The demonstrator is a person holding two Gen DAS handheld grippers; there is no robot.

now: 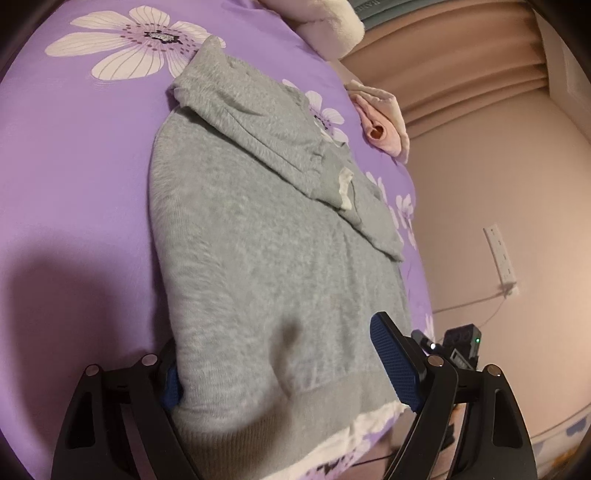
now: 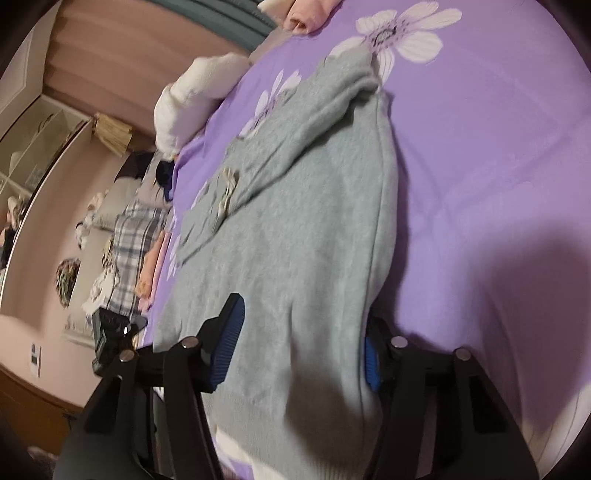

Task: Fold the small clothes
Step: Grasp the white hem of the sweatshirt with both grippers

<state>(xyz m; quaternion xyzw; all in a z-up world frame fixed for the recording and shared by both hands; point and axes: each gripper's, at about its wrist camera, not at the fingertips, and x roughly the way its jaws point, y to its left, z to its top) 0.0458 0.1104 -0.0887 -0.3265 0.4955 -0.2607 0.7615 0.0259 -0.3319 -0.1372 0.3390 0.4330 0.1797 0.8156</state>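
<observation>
A small grey sweater (image 1: 258, 240) with a white under-hem lies flat on the purple flowered bedspread (image 1: 74, 166), one sleeve folded across its top. My left gripper (image 1: 277, 339) is open at the hem. Its right pad (image 1: 395, 362) rests on top of the cloth, and the left pad (image 1: 171, 384) is half hidden at the sweater's side edge. In the right wrist view the same sweater (image 2: 295, 221) runs between my right gripper's (image 2: 303, 317) parted jaws. The left pad (image 2: 229, 339) is over the cloth and the right pad (image 2: 371, 365) sits tucked at its edge. I see no pinch.
Folded pink clothes (image 1: 380, 125) and a white fluffy blanket (image 1: 332, 26) lie near the bed's far edge. Beside the bed are a plaid-topped stack of clothes (image 2: 136, 236), a wall socket with a cable (image 1: 500, 258), and a black device with a green light (image 1: 461, 343).
</observation>
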